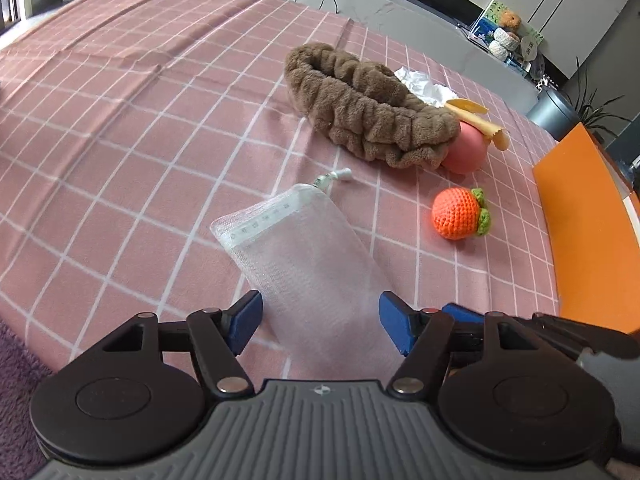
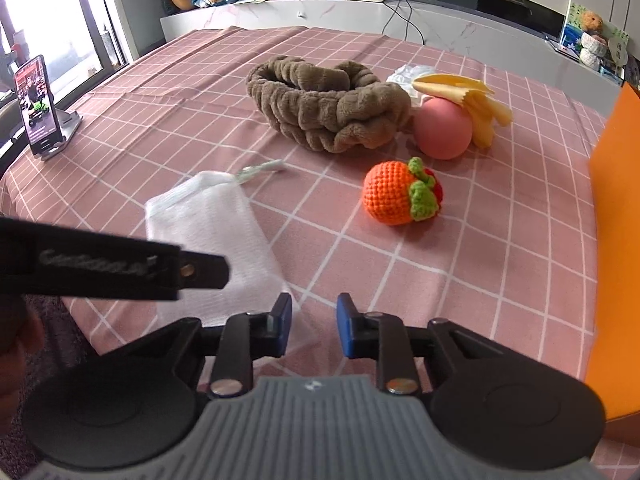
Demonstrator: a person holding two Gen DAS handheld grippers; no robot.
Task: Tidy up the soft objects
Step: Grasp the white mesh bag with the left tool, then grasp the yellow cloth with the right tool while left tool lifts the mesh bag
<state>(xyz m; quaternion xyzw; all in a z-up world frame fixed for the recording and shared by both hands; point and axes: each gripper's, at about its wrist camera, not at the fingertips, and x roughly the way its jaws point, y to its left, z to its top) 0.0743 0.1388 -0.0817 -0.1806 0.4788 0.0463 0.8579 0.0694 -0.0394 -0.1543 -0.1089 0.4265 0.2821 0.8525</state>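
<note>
A white mesh pouch (image 1: 304, 264) lies flat on the pink checked cloth; it also shows in the right wrist view (image 2: 216, 232). My left gripper (image 1: 320, 320) is open, its blue pads on either side of the pouch's near end. My right gripper (image 2: 314, 330) is open and empty, just right of the pouch's near corner. Further off lie a brown plush headband (image 1: 360, 108) (image 2: 328, 108), a pink ball (image 1: 466, 148) (image 2: 442, 128), an orange crocheted fruit (image 1: 460, 212) (image 2: 396, 192), a yellow cloth (image 2: 476, 100) and a white crumpled tissue (image 1: 420, 84).
An orange box (image 1: 592, 232) (image 2: 616, 216) stands at the right edge of the table. A phone on a stand (image 2: 40, 108) sits at the far left. The left gripper's body (image 2: 100, 264) crosses the right wrist view. A counter with cables lies behind.
</note>
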